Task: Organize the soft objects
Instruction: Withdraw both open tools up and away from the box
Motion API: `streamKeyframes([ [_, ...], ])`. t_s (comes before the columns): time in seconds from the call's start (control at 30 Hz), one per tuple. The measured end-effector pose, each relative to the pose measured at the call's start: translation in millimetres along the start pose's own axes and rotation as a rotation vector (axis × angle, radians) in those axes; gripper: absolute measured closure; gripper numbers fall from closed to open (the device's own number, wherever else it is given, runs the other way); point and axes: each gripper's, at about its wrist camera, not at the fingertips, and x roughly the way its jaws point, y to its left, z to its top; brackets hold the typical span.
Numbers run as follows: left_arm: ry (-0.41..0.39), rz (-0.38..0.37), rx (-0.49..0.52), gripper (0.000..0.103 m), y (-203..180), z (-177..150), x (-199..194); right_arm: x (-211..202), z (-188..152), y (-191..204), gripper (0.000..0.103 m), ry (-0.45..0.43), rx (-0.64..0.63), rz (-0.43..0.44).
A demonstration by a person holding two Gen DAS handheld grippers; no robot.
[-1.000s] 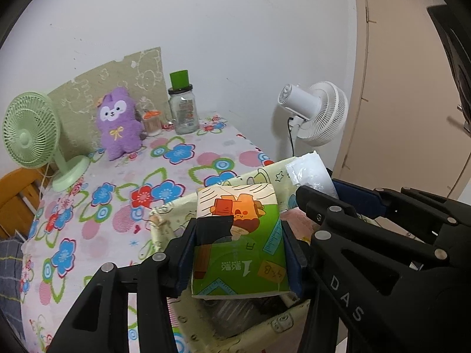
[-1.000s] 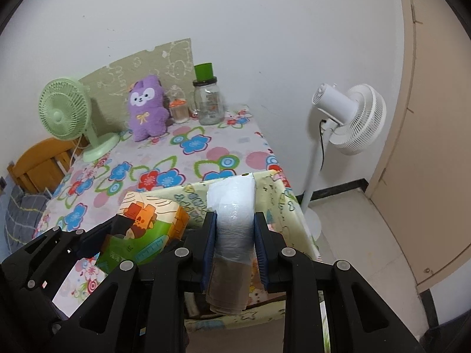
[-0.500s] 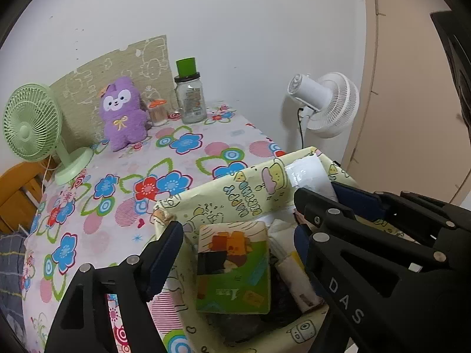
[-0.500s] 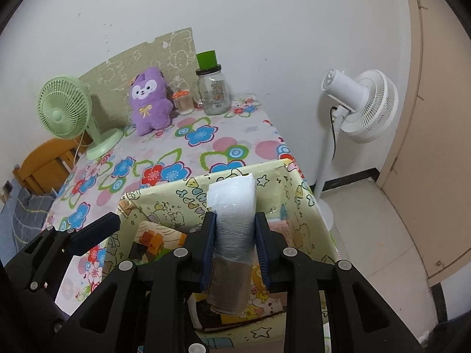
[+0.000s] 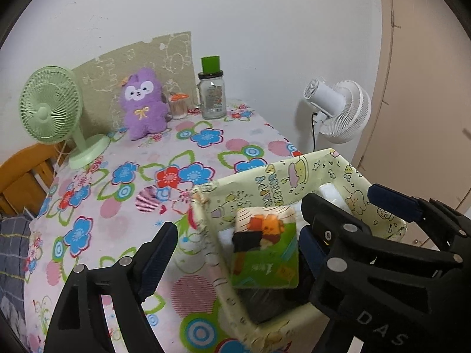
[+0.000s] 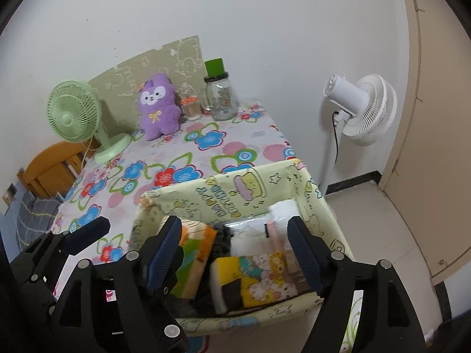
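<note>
Both grippers are made of black plastic bars joined by round silver screws. The left gripper [image 5: 235, 241] has dark blue pads [image 5: 159, 257] on its fingers and white letters "DAS" on its right bar. The right gripper [image 6: 234, 238] has the same blue pads [image 6: 164, 247].

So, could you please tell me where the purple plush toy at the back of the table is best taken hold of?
Grip the purple plush toy across its round belly, coming from the front. It sits upright facing forward against the green panel, with a small jar close beside it, so the back is blocked and that side is tight.
</note>
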Motion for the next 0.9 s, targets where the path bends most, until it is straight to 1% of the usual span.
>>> streamKeyframes([
  [0.13, -0.025, 0.013, -0.019, 0.009, 13.2, -5.4, -14.7, -13.1, -3.7, 13.0, 0.021, -0.026, -0.015, 0.003],
  [0.27, -0.047, 0.019, -0.04, 0.007, 25.6, -12.9, -31.6, -25.3, -7.9, 25.6, 0.018, -0.042, -0.029, 0.015],
  [0.47, -0.078, 0.049, -0.062, 0.004, 44.4, -26.0, -56.5, -45.5, -16.7, 52.8, 0.018, -0.074, -0.083, 0.033],
  [0.63, -0.116, 0.082, -0.084, 0.0, 61.5, -36.8, -79.2, -64.6, -25.2, 74.1, 0.01, -0.12, -0.102, 0.043],
  [0.7, -0.134, 0.094, -0.095, 0.0, 68.3, -41.7, -88.1, -71.1, -28.2, 80.5, 0.007, -0.137, -0.113, 0.044],
  [0.9, -0.17, 0.116, -0.123, 0.0, 86.9, -56.1, -109.9, -90.6, -38.0, 100.7, 0.004, -0.181, -0.147, 0.052],
])
